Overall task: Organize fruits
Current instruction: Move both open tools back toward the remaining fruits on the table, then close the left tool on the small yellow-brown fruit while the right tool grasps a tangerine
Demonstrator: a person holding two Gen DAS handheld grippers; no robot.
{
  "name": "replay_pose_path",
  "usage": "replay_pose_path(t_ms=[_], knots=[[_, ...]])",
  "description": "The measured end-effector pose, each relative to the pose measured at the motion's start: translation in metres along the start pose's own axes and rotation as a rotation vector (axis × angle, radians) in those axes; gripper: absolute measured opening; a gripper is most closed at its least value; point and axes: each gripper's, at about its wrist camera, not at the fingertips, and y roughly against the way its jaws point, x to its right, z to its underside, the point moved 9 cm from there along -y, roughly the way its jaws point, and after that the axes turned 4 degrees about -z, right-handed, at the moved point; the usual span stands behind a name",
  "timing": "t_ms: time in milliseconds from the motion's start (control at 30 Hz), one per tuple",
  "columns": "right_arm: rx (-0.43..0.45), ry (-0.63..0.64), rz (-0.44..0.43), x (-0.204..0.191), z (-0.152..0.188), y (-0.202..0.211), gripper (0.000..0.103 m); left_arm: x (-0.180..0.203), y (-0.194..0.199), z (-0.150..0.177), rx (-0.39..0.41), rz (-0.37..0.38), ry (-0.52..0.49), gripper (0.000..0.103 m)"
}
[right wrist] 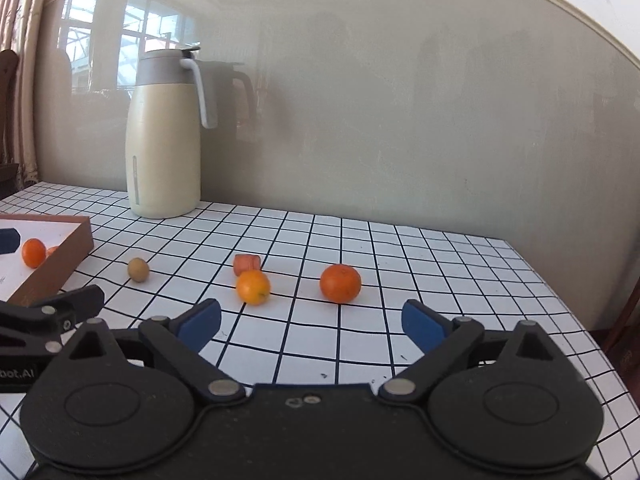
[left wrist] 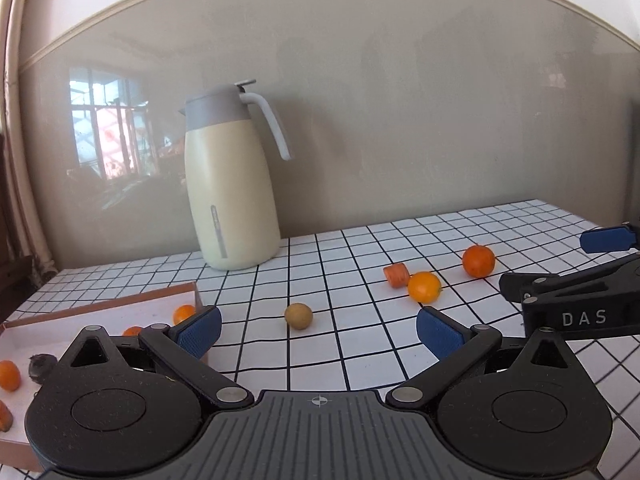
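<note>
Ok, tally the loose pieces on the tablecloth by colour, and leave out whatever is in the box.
Deep orange round fruit: 1
Yellow-orange round fruit: 1
Orange cut chunk: 1
Tan-brown small fruit: 1
Total: 4

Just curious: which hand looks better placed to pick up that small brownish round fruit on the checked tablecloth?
Probably the left. The small brownish round fruit lies straight ahead between the open left gripper fingers, beside the brown-rimmed box; the right gripper faces the deep orange tangerine.

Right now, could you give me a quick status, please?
Both grippers, left and right, open, empty. Four fruits loose on table; some in tray. Nothing blocking.
</note>
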Motion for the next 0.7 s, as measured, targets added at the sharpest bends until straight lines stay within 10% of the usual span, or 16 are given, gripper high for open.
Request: replay_pose_path(t_ms=[700], knots=[[-0.041, 0.010, -0.042, 0.008, -0.001, -0.061, 0.061, 0.015, -0.080, 0.011, -0.091, -0.008, 0.029, 0.093]])
